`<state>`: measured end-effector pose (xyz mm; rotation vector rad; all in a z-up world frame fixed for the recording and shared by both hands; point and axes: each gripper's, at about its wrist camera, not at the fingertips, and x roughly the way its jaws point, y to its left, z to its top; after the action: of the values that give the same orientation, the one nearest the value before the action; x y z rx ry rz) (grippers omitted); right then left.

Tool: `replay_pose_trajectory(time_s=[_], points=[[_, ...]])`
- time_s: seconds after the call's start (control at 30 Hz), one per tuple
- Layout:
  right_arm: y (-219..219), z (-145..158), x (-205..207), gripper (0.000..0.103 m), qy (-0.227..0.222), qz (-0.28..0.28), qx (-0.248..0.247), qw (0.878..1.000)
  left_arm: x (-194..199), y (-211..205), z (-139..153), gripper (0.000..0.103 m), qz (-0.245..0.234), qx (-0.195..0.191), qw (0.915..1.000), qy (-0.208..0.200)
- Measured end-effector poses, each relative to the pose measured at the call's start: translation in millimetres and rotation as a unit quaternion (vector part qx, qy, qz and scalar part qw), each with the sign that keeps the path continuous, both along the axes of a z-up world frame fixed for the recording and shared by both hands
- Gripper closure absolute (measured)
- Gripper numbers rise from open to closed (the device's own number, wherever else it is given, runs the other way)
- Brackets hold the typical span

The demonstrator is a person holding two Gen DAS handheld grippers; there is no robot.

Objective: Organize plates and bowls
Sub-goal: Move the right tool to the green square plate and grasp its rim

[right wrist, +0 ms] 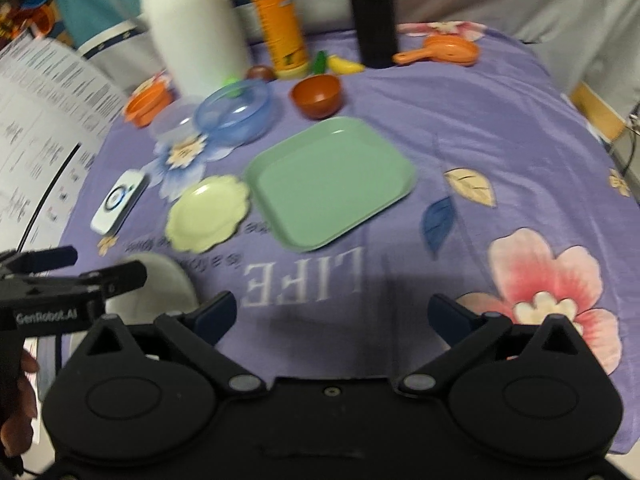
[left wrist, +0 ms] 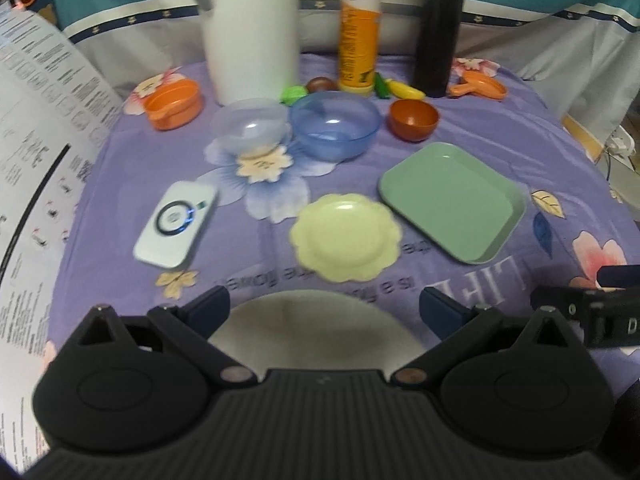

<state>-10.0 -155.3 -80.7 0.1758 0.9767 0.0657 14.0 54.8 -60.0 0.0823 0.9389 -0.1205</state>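
On the purple flowered cloth lie a green square plate [left wrist: 452, 200] [right wrist: 332, 180], a pale yellow scalloped plate [left wrist: 346, 236] [right wrist: 208, 212], a blue bowl [left wrist: 335, 124] [right wrist: 234, 114], a clear bowl [left wrist: 250, 126] [right wrist: 174, 126], a small brown bowl [left wrist: 413, 119] [right wrist: 317, 95] and a white plate [left wrist: 316, 332] [right wrist: 160, 284] at the near edge. My left gripper [left wrist: 324, 312] is open, its fingers either side of the white plate. My right gripper [right wrist: 332, 316] is open and empty over bare cloth.
At the back stand a white bottle [left wrist: 250, 28], an orange bottle [left wrist: 359, 32] and a black flask [left wrist: 438, 28]. An orange cup [left wrist: 172, 104], an orange toy pan [left wrist: 480, 87], toy fruit [left wrist: 402, 89] and a white device [left wrist: 176, 224] lie around. A printed sheet [left wrist: 36, 160] stands left.
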Motion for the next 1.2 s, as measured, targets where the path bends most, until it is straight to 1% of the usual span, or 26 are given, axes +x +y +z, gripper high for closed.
replay_pose_trajectory(time_s=[0.13,0.37,0.57,0.7,0.87,1.0,1.03,1.1,1.2], points=[[-20.8,1.2,4.1,0.000,-0.004,-0.022,0.009,1.000,5.7,-15.6,-2.4,0.000,-0.002,-0.015,0.9999,0.003],[-42.7,3.7,17.0,0.000,-0.020,-0.038,0.000,0.999,16.9,-38.7,-15.7,0.000,-0.003,-0.052,0.9985,0.015],[-60.1,0.2,37.6,0.000,-0.032,-0.053,-0.004,0.998,30.1,-51.5,-28.5,0.000,-0.013,-0.056,0.9980,0.027],[-66.6,-2.9,56.4,0.000,-0.041,-0.054,-0.005,0.998,40.6,-54.1,-32.1,0.001,-0.011,-0.072,0.9969,0.031],[-68.5,-5.4,81.4,0.000,-0.053,-0.036,-0.012,0.998,52.7,-59.8,-36.2,0.011,-0.016,-0.089,0.9953,0.034],[-67.4,-8.2,104.5,0.010,-0.057,-0.024,-0.015,0.998,60.6,-64.1,-40.7,0.019,-0.023,-0.095,0.9945,0.037],[-67.4,-9.4,109.4,0.011,-0.057,-0.022,-0.015,0.998,61.9,-64.4,-41.6,0.021,-0.025,-0.097,0.9943,0.037],[-67.2,-12.8,119.0,0.015,-0.058,-0.016,-0.014,0.998,65.2,-64.3,-43.9,0.023,-0.027,-0.098,0.9940,0.039],[-67.7,-19.4,131.2,0.017,-0.055,-0.005,-0.010,0.998,69.5,-63.8,-46.3,0.024,-0.025,-0.101,0.9937,0.041]])
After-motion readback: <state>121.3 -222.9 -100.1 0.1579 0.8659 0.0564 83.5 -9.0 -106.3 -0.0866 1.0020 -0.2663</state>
